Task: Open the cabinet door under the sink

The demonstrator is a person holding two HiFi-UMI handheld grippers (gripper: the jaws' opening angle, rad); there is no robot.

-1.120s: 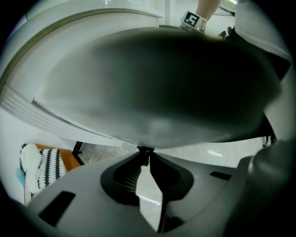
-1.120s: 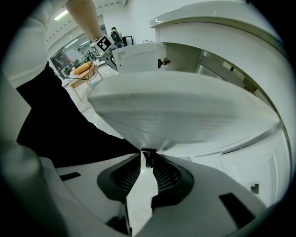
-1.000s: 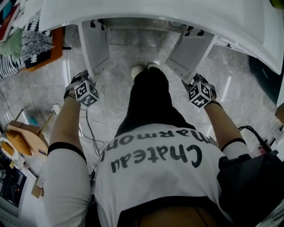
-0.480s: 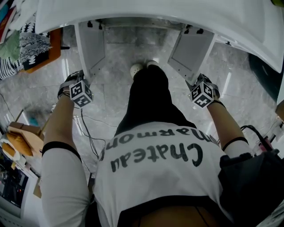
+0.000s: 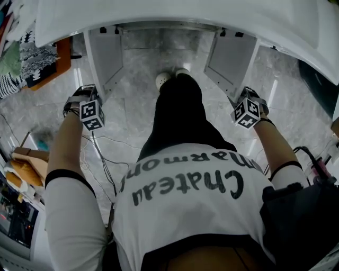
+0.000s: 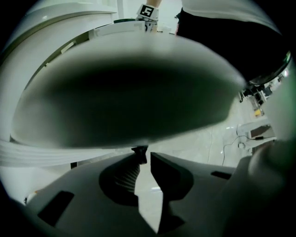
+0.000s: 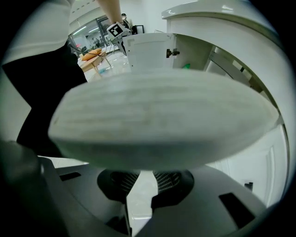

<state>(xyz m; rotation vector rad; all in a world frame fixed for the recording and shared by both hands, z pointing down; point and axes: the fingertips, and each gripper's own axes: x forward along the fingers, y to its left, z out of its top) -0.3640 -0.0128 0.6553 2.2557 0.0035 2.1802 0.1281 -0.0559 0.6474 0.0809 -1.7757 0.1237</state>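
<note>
Under the sink (image 5: 185, 10) at twelve o'clock, the left cabinet door (image 5: 103, 55) and right cabinet door (image 5: 230, 55) stand open. My left claw (image 6: 144, 159), just eased slightly wider, and right claw (image 7: 141, 178) are narrowly parted and empty. Each door's edge is just beyond its claw's tips.

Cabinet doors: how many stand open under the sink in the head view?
2. The left door swings out at the picture's left, the right door at its right. No others show.

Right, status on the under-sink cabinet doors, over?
Left tongs, right tongs narrowly apart, empty; left just eased wider. White left cabinet door, white right cabinet door both open, tongs at their edges. Person's black-trousered legs between them.
</note>
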